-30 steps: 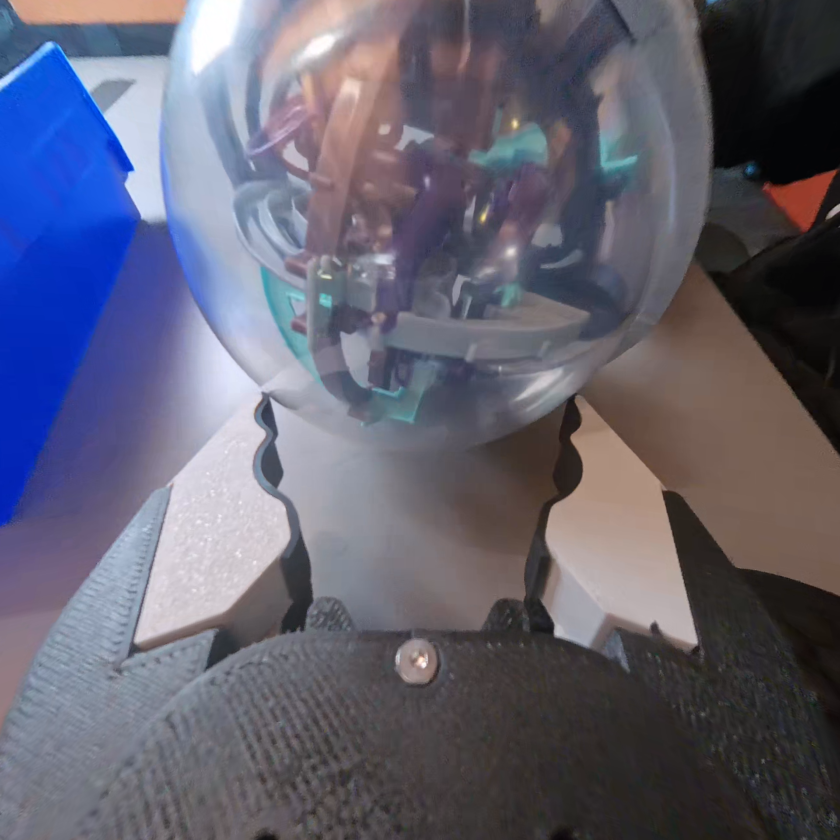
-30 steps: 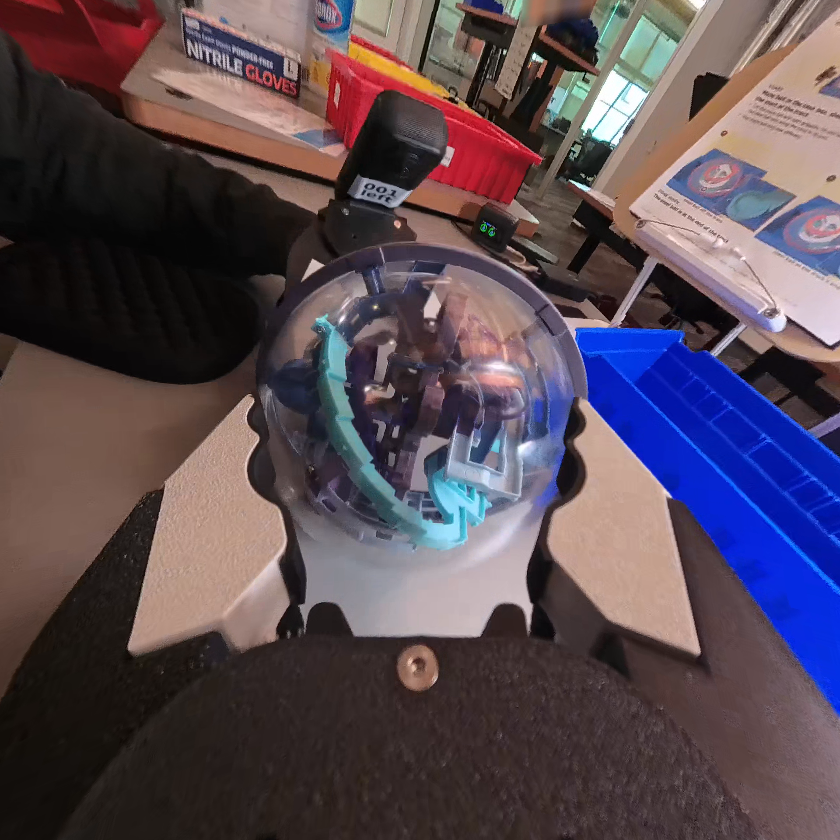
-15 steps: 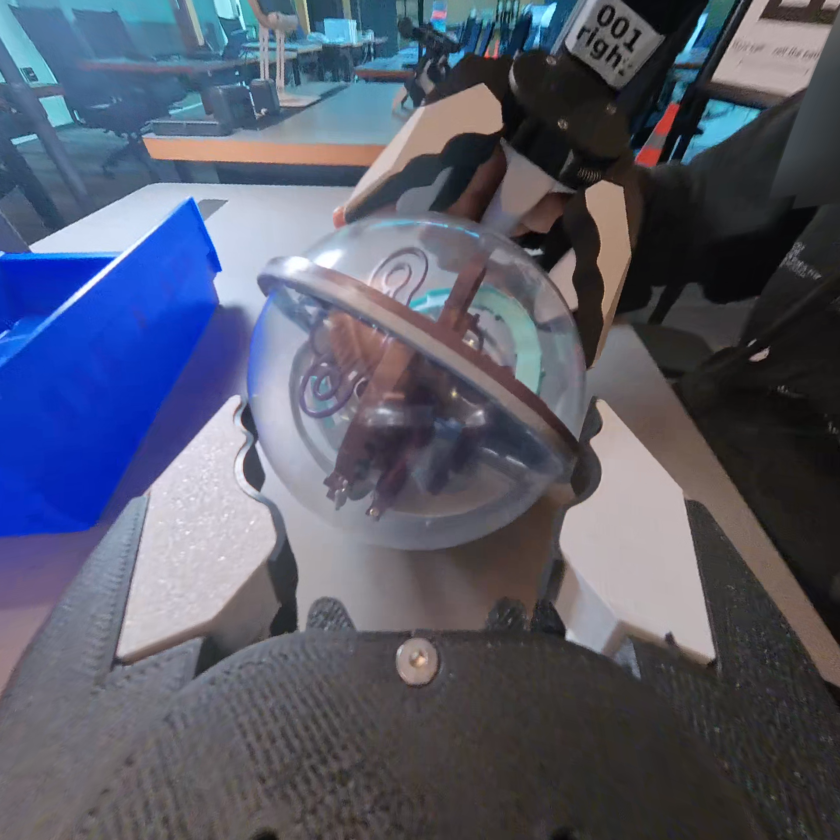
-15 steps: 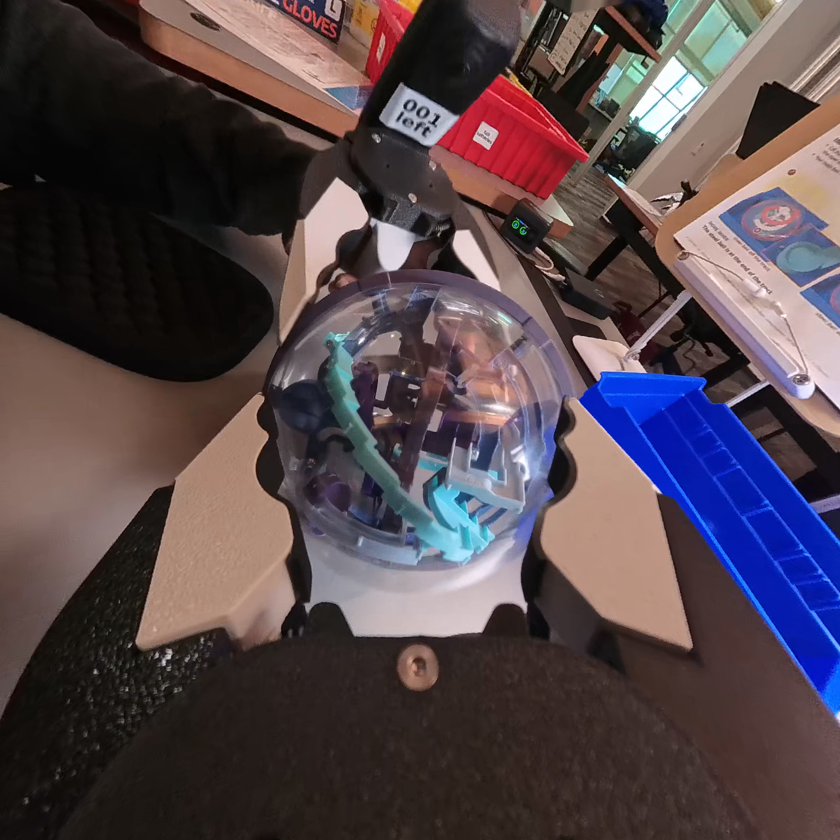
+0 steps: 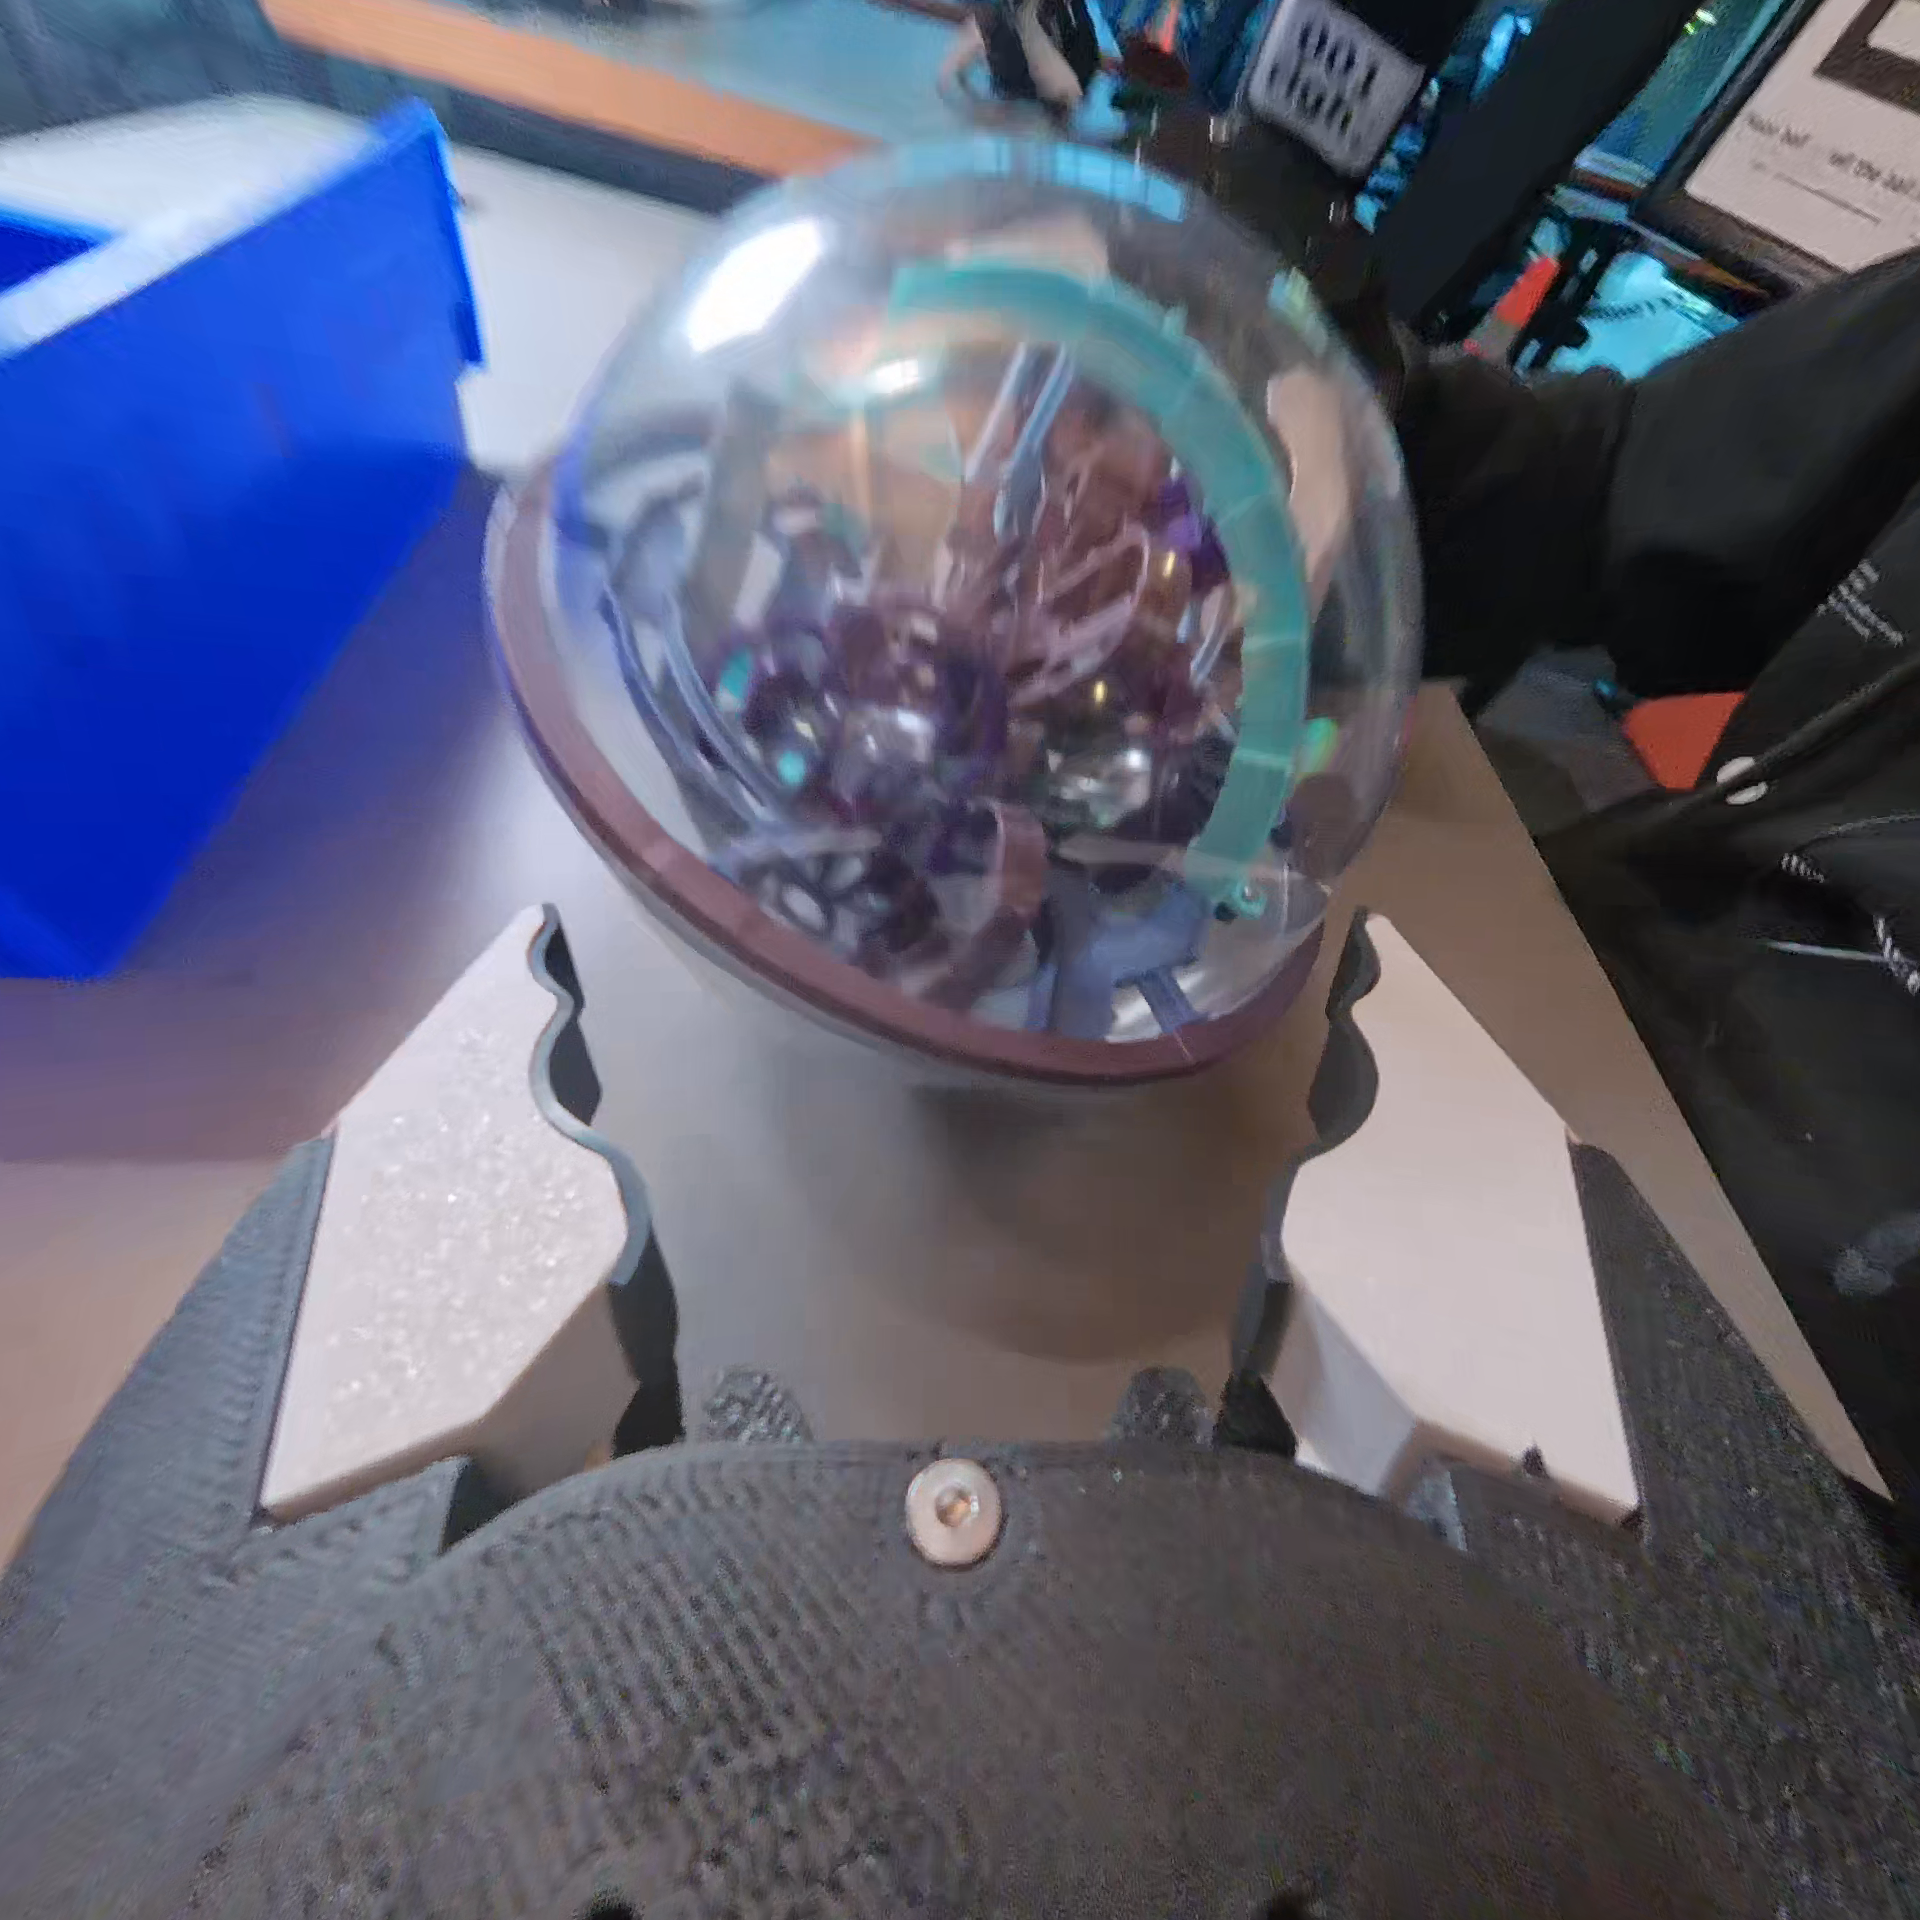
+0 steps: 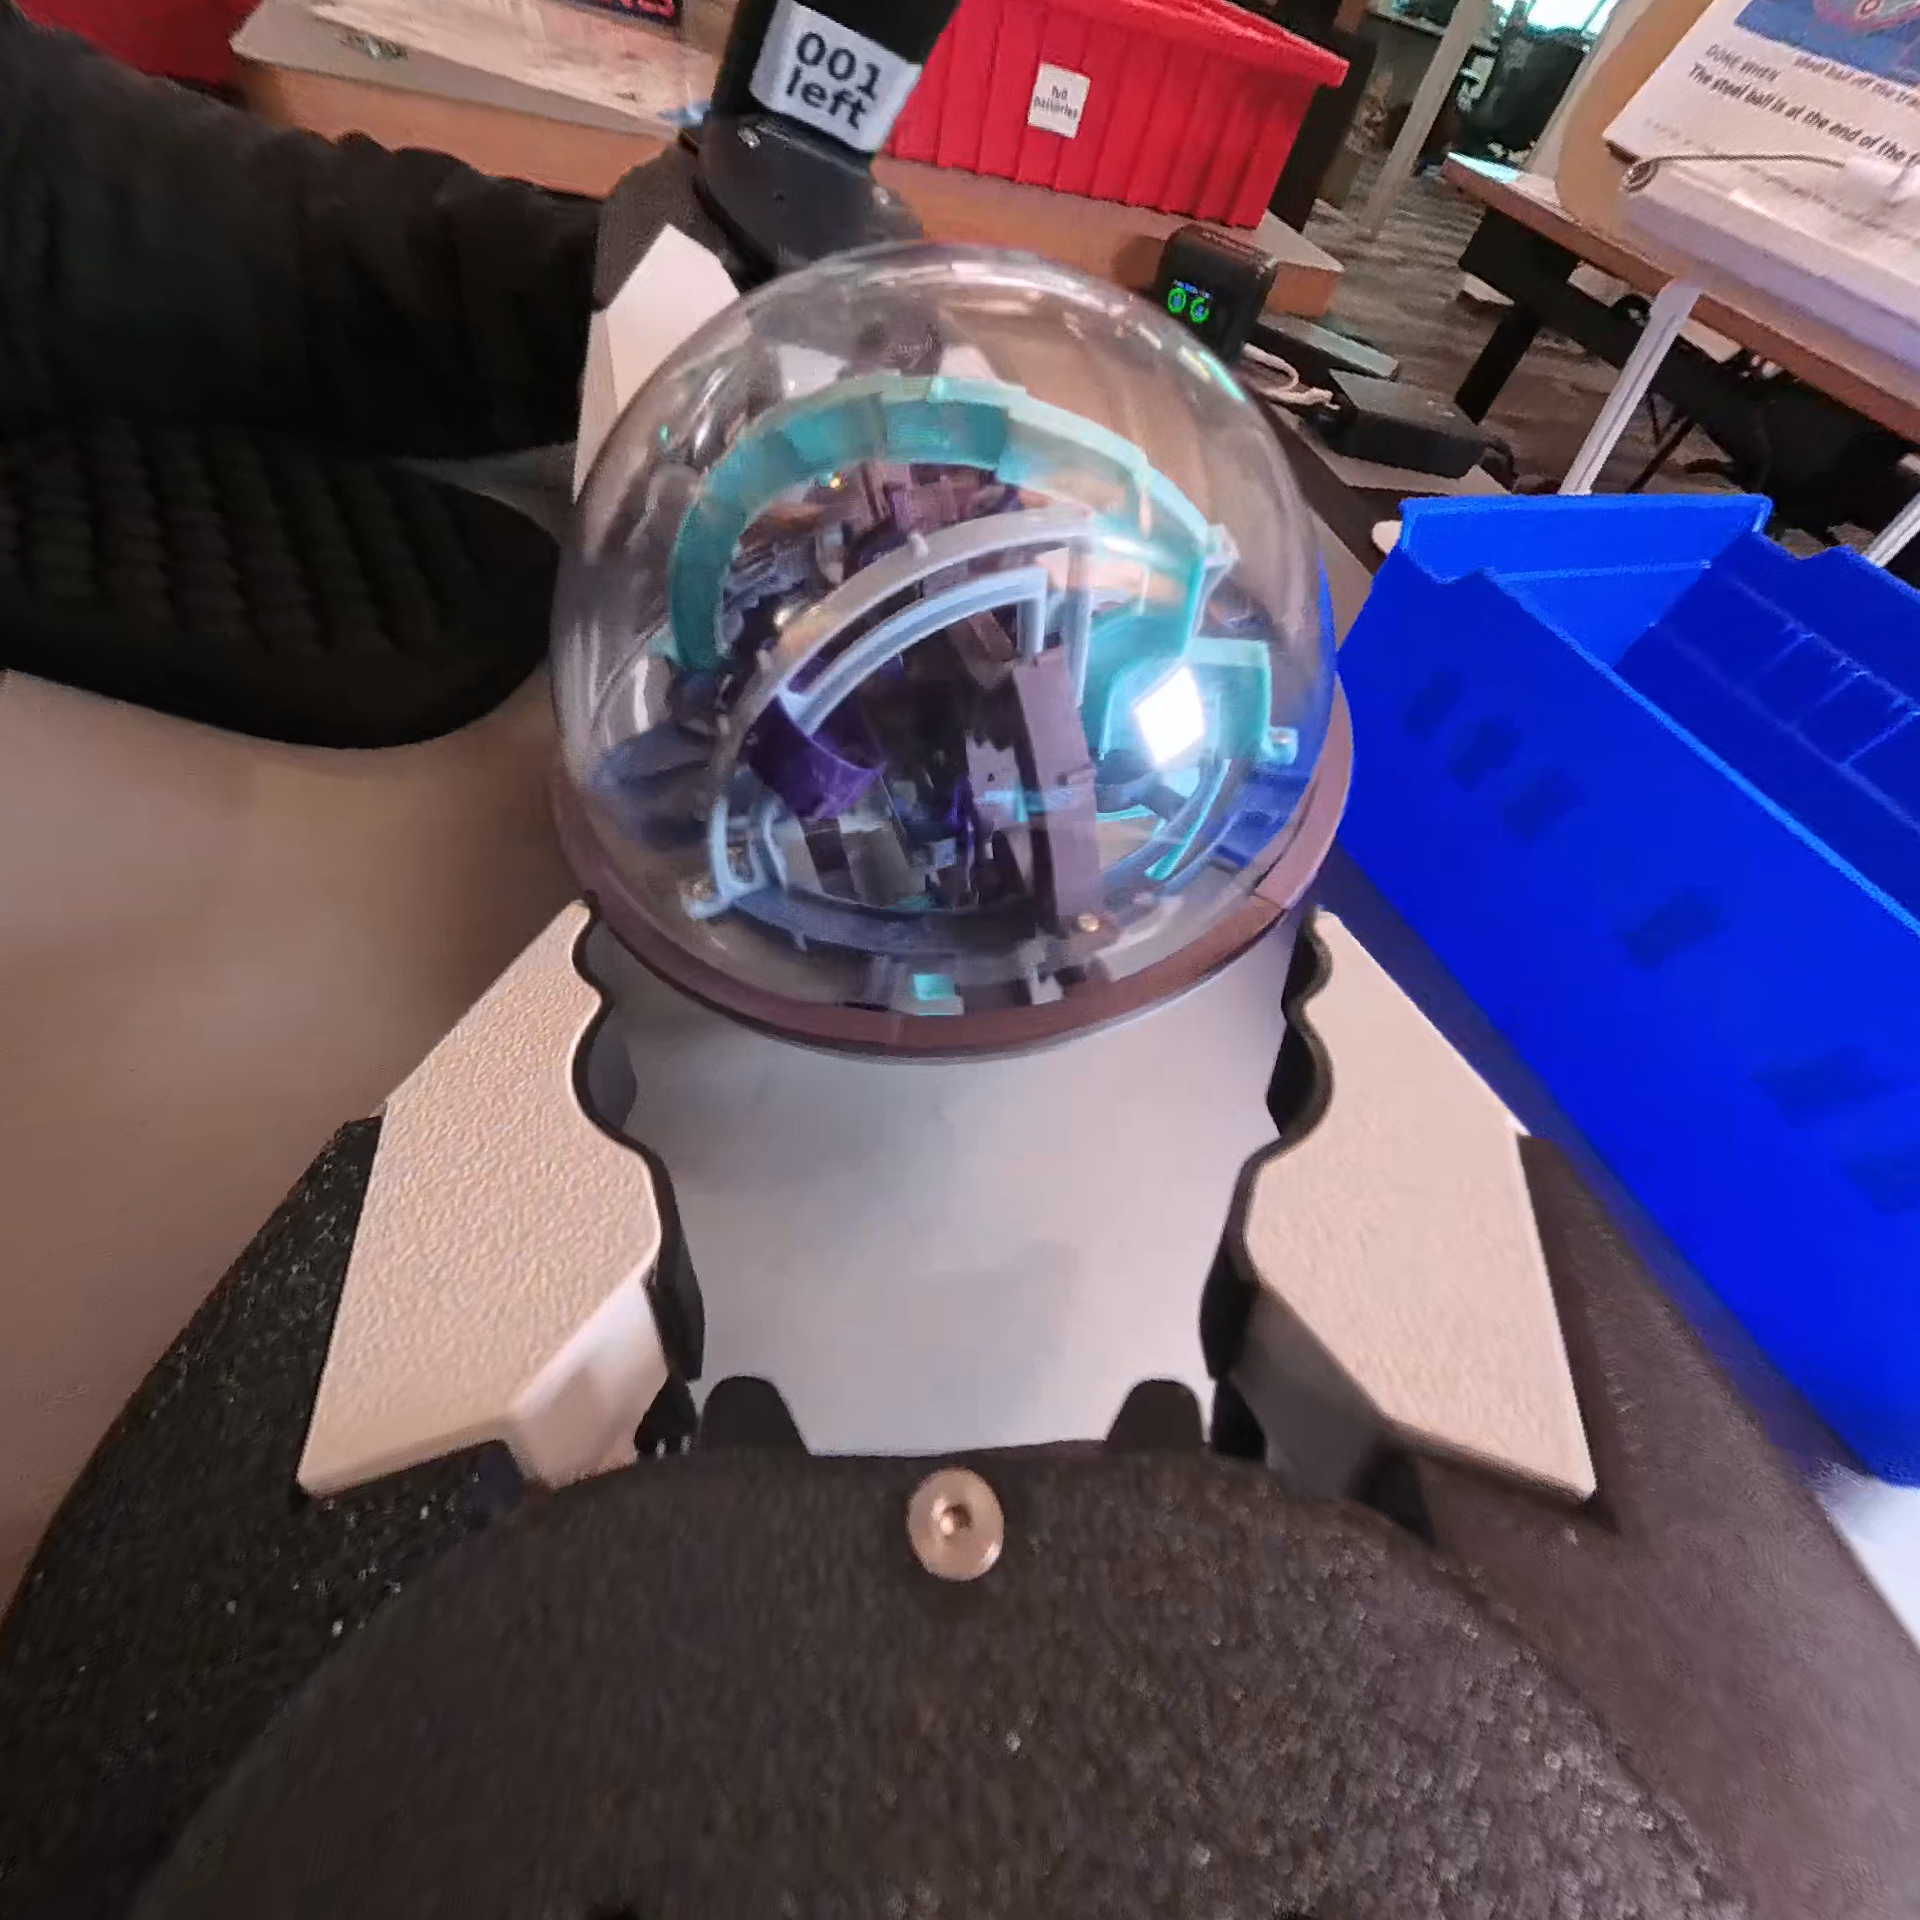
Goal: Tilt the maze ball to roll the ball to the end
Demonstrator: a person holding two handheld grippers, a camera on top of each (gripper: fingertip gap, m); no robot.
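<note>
maze ball (image 5: 956,623) at 12 o'clock, at both grippers' tips | left gripper (image 5: 951,935), right gripper (image 6: 940,945) spread wide, cradling it; contact unclear | risk: smooth sphere slips toward bin (image 6: 1662,883) at 3 o'clock

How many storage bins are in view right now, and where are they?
2. A blue bin sits on the table right beside the maze ball, on its right in the right wrist view. A red bin stands on the far desk behind. Others may be out of frame.
</note>
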